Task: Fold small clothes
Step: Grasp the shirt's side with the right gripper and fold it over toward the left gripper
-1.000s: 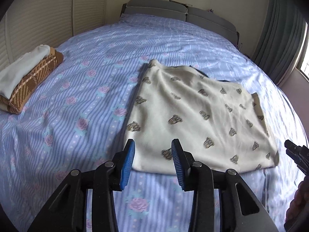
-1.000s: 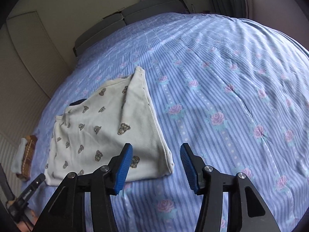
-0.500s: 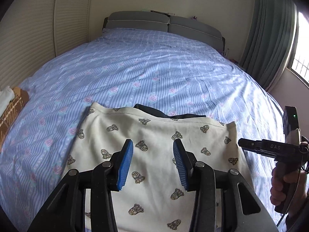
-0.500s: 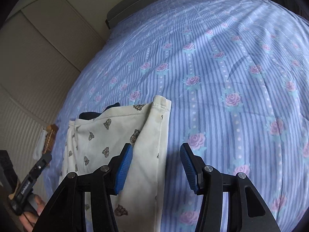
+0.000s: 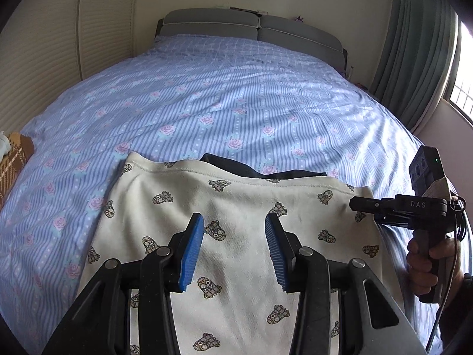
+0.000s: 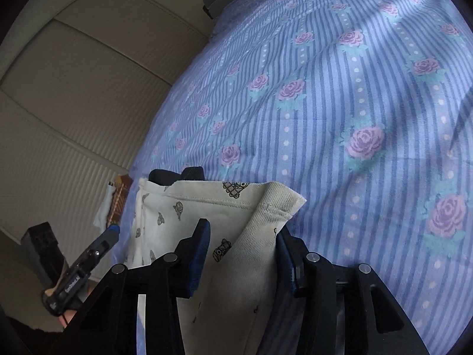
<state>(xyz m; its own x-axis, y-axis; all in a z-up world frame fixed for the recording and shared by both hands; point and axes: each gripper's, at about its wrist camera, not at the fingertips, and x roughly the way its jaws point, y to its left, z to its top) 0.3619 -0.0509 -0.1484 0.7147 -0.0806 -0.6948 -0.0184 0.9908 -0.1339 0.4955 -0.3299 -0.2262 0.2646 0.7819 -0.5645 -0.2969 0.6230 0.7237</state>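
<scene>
A cream garment [image 5: 242,207] with small brown printed figures lies flat on the bed, a dark piece [image 5: 251,167] showing under its far edge. My left gripper [image 5: 233,245] is open above the garment's middle, holding nothing. My right gripper [image 6: 242,254] is open with jaws wide; the garment's right corner fold [image 6: 275,207] lies between its fingers. The right gripper also shows in the left wrist view [image 5: 363,204] at the garment's right edge. The left gripper shows at the lower left of the right wrist view [image 6: 103,239].
The bed [image 5: 236,94] has a blue striped sheet with pink roses. A grey headboard [image 5: 254,29] stands at the far end. A brown checked item with white cloth [image 5: 13,153] sits at the left edge. Curtains [image 5: 414,44] hang at right.
Both grippers moved forward over the garment toward its far edge. The right gripper came low onto the right corner, whose fold now lies between its open fingers.
</scene>
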